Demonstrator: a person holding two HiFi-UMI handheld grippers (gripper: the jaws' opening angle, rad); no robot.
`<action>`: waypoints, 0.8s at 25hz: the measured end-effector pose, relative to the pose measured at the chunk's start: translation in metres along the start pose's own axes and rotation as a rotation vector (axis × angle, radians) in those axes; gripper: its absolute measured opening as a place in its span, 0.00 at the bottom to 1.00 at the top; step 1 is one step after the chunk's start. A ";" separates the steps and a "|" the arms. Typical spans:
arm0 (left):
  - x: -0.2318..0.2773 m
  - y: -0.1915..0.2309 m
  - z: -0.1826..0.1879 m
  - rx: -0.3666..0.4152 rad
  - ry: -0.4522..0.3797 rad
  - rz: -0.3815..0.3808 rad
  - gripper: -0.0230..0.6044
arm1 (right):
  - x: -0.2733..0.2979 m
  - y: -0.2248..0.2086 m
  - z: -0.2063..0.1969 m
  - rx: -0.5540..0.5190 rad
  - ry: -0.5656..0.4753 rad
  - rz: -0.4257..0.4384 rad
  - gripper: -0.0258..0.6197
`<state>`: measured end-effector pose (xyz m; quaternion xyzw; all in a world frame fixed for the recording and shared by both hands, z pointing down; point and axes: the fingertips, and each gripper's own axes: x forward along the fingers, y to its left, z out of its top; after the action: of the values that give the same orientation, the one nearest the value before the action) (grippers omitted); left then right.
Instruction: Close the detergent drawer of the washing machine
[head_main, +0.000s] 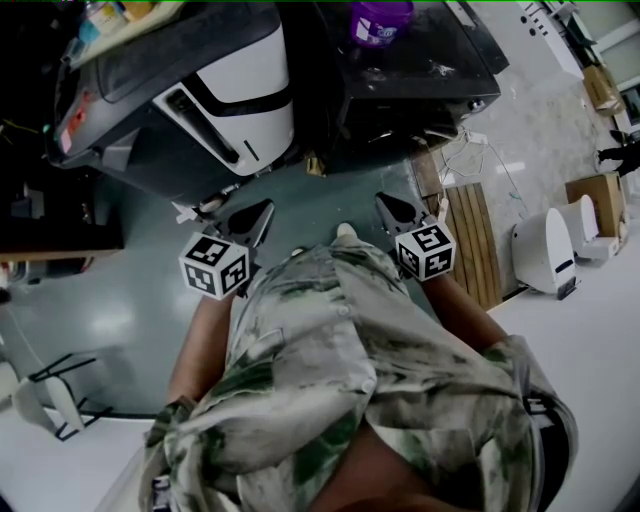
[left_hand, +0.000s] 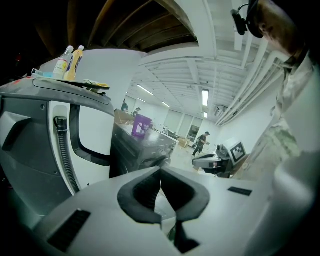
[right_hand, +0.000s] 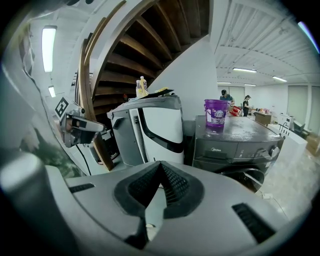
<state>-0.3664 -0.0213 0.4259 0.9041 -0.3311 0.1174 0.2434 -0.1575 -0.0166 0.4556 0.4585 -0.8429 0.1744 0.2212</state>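
Observation:
The dark washing machine (head_main: 420, 60) stands ahead of me at the upper right; in the right gripper view its front (right_hand: 235, 147) faces me. The detergent drawer (right_hand: 216, 149), at the left of its control panel, looks flush with the front. My left gripper (head_main: 262, 210) and right gripper (head_main: 386, 202) hang side by side in front of my shirt, short of both machines and touching neither. The left gripper (left_hand: 160, 171) has its pads together with nothing between them. The right gripper (right_hand: 160, 165) is likewise shut and holds nothing.
A white and grey machine (head_main: 230, 90) stands left of the washer, with bottles (right_hand: 141, 87) on top. A purple tub (head_main: 380, 20) sits on the washer. A wooden slatted board (head_main: 470, 235) and a white appliance (head_main: 545, 250) lie on the floor at right. People (right_hand: 225, 95) stand far off.

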 end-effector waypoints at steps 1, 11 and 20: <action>0.000 0.000 -0.001 -0.001 0.000 0.001 0.07 | 0.000 0.000 0.000 -0.004 0.000 0.000 0.07; 0.001 0.009 -0.001 -0.015 -0.002 0.013 0.07 | 0.008 -0.001 0.000 -0.017 0.017 0.007 0.07; 0.010 0.019 0.000 -0.031 -0.003 0.027 0.07 | 0.024 -0.008 0.001 -0.028 0.026 0.020 0.07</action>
<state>-0.3718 -0.0394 0.4366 0.8958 -0.3456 0.1142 0.2551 -0.1619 -0.0381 0.4678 0.4446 -0.8468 0.1706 0.2369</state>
